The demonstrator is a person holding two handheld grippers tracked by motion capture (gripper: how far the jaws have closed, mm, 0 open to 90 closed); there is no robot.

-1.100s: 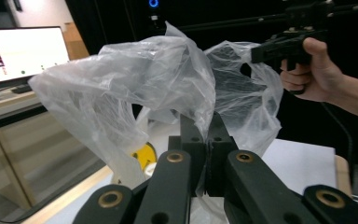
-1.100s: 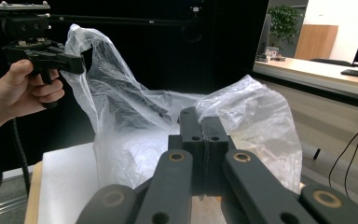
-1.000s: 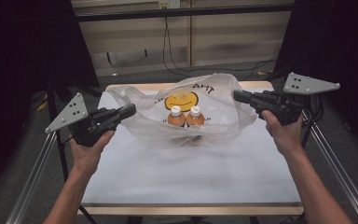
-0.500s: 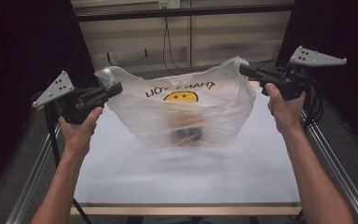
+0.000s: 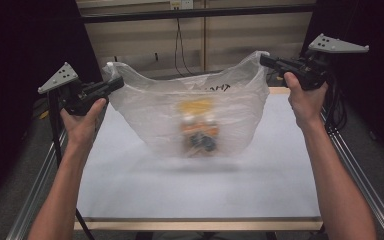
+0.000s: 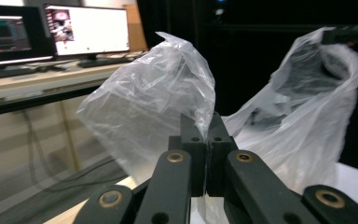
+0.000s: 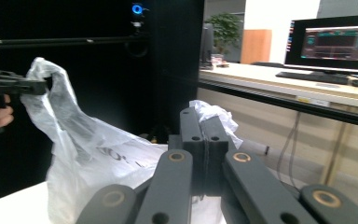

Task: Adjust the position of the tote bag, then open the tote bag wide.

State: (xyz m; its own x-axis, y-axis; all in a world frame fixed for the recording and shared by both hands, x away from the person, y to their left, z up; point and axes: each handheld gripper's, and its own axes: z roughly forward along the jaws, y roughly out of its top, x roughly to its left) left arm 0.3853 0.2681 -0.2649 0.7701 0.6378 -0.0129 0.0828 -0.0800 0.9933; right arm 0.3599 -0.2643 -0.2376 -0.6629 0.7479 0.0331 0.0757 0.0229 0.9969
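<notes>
A clear plastic bag (image 5: 200, 112) with a yellow smiley print hangs in the air above the white table (image 5: 200, 190), stretched between both grippers. Inside it, low in the middle, sit small orange bottles with white caps (image 5: 198, 131), blurred. My left gripper (image 5: 119, 83) is shut on the bag's left handle (image 6: 186, 79). My right gripper (image 5: 264, 60) is shut on the right handle (image 7: 209, 114). In each gripper view the jaws stand pressed together with plastic film pinched between them. The bag's bottom is off the table.
Metal frame rails (image 5: 352, 160) run along both table sides, and a dark bar (image 5: 200, 12) crosses behind. Cables (image 5: 182, 40) hang on the back wall. Monitors (image 6: 93, 30) stand on a desk beyond the table.
Both grippers have risen and moved apart with the bag handles. The bag with its bottles has come up off the table and hangs stretched between them.
</notes>
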